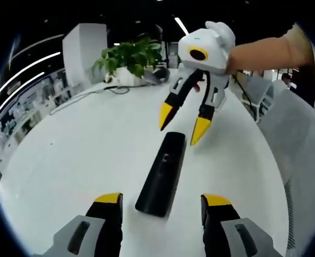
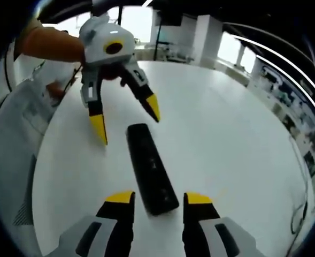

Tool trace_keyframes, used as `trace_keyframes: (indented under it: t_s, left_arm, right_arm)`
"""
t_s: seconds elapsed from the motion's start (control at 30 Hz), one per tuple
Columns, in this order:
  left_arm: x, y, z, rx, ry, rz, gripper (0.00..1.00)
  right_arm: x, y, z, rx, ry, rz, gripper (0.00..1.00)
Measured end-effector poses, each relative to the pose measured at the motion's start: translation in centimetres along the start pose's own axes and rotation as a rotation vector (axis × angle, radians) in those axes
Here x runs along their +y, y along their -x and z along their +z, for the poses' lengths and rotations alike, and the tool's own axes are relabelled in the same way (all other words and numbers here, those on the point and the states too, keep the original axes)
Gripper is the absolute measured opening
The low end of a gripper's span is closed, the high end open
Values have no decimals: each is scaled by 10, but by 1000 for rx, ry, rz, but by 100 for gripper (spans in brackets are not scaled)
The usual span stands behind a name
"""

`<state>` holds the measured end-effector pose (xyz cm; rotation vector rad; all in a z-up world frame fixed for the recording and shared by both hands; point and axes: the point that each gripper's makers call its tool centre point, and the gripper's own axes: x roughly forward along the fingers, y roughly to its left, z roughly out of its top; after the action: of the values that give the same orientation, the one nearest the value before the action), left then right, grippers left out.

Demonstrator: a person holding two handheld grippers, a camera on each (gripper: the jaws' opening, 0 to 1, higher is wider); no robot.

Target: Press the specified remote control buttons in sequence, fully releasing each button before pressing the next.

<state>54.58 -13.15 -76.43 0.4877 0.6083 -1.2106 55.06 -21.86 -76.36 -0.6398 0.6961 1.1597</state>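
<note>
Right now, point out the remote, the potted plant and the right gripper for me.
remote [image 1: 161,174]: left gripper view, middle of its black top face.
potted plant [image 1: 126,58]: left gripper view, its green leaves at the table's far edge.
right gripper [image 1: 181,123]: left gripper view, midway between its yellow tips, jaws spread.

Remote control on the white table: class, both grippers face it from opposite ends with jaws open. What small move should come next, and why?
Probably steady the remote first: ease the left gripper forward so its open jaws straddle the near end. The remote lies loose on the table, untouched, and the right gripper hovers open at the far end, so pressing a button now might make it slide.
</note>
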Motion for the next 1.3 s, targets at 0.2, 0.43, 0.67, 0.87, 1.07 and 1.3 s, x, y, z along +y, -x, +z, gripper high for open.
trace_keyframes:
  t_s: [0.2,0.43,0.67,0.87,1.07,1.3]
  left_arm:
    - [0,-1,0,2,-9,-6,55]
    - [1,-2,2,-1,-26,-4,48]
    - [3,-4,0,9,-34,-8,42]
    - [3,-6,-1,13,-35,-12,41]
    - [3,-8,-4,30,-35,-24,38]
    - [5,-9,-6,38,-21,-34,37]
  right_arm:
    - [0,-1,0,3,3,2,32]
    - [0,-2,1,3,8,6,30]
    - [-1,-4,-3,17,8,13,28]
    - [-1,-6,-3,24,14,23,27]
    - [-2,-10,-5,44,15,40,26]
    - [0,-11,-8,66,22,66,25]
